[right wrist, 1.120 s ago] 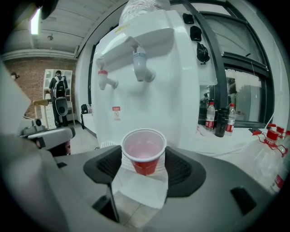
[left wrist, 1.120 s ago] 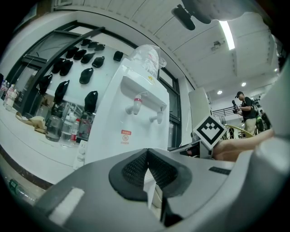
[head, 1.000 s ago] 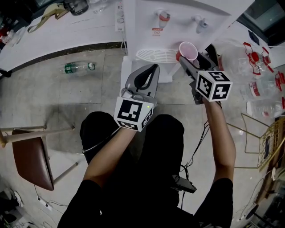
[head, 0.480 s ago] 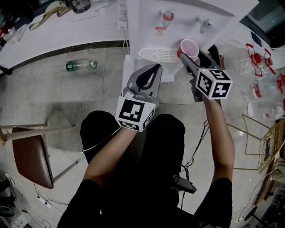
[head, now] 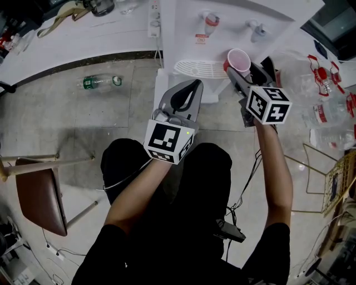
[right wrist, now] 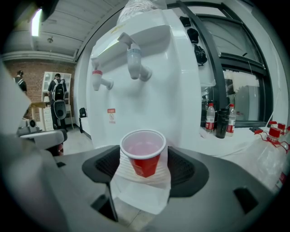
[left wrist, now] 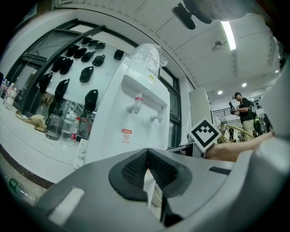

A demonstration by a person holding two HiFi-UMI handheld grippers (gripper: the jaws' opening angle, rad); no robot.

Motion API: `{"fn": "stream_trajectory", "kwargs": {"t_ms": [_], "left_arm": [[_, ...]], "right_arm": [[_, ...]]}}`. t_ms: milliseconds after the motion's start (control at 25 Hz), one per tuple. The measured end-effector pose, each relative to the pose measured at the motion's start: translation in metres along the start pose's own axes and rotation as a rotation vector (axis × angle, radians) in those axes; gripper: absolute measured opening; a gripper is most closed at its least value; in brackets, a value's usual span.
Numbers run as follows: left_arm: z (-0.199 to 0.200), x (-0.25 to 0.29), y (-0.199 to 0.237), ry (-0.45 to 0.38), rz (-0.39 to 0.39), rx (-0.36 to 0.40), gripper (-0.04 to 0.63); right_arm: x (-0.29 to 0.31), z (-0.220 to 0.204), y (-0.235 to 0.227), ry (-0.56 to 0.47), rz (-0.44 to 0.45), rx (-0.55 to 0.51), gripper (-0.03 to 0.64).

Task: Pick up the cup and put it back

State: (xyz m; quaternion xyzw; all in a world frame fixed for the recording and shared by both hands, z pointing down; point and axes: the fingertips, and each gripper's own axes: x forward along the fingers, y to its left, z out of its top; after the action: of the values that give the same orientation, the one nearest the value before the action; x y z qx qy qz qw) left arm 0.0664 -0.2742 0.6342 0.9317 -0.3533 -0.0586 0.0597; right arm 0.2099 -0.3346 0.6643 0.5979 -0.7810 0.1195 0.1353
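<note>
Red cup (right wrist: 143, 158) upright on white ribbed tray (right wrist: 140, 195)

A bottle (head: 100, 83) is lying on the floor (head: 44, 119) left of the dispenser (head: 233, 15); a chair (head: 39, 203) is standing well apart, farther left.

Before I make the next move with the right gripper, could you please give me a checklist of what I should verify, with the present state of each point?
1. Cup upright between the jaws of the right gripper: ok.
2. Jaws off the cup: ok. They have just been opening and look slightly clear of its wall, though the gap is thin.
3. Cup resting on the drip tray: cannot tell. No view shows contact under its base.
4. Left gripper shut, empty and apart from the cup: ok.
</note>
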Motion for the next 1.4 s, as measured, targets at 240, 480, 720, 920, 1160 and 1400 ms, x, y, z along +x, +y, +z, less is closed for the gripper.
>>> {"fn": "stream_trajectory", "kwargs": {"t_ms": [240,480,720,920,1160,1400], "left_arm": [[-0.002,0.001,-0.001,0.004,-0.002,0.006,0.008],[-0.008,-0.002,0.007,0.021,0.022,0.001,0.008],[-0.009,-0.002,0.013,0.028,0.027,-0.009,0.008],[-0.009,-0.008,0.013,0.030,0.031,-0.018,0.008],[-0.017,-0.020,0.018,0.077,0.048,-0.080,0.008],[-0.006,-0.033,0.036,0.116,0.110,-0.112,0.008]], "right_arm": [[-0.005,-0.002,0.002,-0.008,0.016,0.001,0.319],[-0.025,-0.015,0.012,-0.028,0.005,0.012,0.319],[-0.041,-0.061,0.027,-0.032,-0.016,0.149,0.243],[-0.028,-0.092,0.033,0.019,-0.042,0.217,0.112],[-0.012,-0.108,0.036,0.081,-0.072,0.251,0.023],[-0.017,-0.108,0.044,0.174,-0.129,0.253,-0.003]]}}
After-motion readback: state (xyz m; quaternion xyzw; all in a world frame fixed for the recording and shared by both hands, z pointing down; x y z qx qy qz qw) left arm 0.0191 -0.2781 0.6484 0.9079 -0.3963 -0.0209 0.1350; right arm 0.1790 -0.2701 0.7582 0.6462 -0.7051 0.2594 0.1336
